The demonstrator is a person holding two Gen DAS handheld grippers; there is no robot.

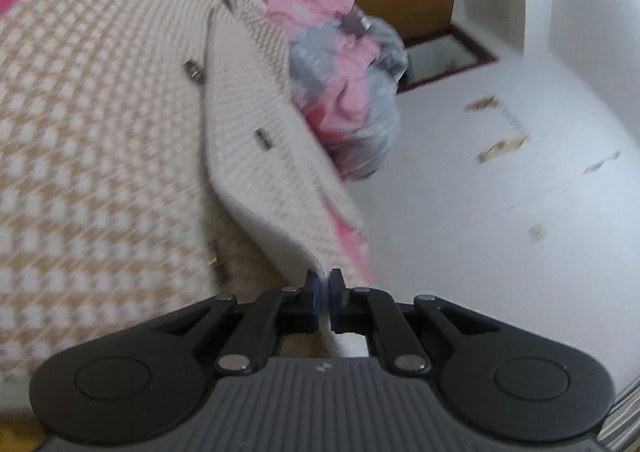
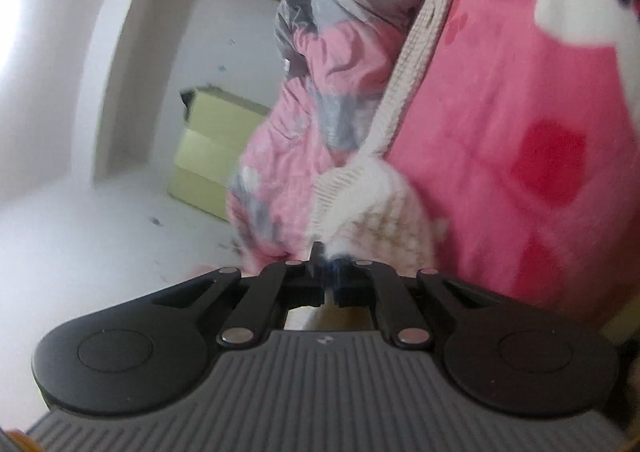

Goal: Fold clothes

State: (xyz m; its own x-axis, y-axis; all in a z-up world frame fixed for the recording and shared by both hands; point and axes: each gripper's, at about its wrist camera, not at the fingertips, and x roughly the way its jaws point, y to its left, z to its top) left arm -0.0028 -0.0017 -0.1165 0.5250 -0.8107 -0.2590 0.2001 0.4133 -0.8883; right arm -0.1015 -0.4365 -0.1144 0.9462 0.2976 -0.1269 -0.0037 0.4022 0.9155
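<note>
Garment: a knitted cardigan [image 1: 100,124] in a cream and beige check, with a ribbed placket and small dark buttons, is seen spread over a pink blanket [image 2: 520,124]; one edge is lifted off the surface.
Handling: the knit is judged soft, limp and fairly light; it drapes and sags from wherever it is held; some stretch is likely under pull; the ribbed band is judged the firmest place to be gripped, since the looser knit would bunch.
Left tool: the left tool [image 1: 325,288] is closed nearly to touching on the lower end of the ribbed placket; the band is seen rising away from the jaws in a curve.
Right tool: the right tool [image 2: 328,270] is closed on a bunched, fluffy cream part of the cardigan; which part of the garment it is cannot be told through the blur.
Pose: both tools are held close to the cloth, pointed along its edge; motion blur is present in both views.
Surroundings: a crumpled pink and grey quilt [image 1: 352,100] lies just beyond the cardigan; a white wall [image 1: 520,212] is seen behind; a pale yellow box [image 2: 212,156] stands near the quilt.
</note>
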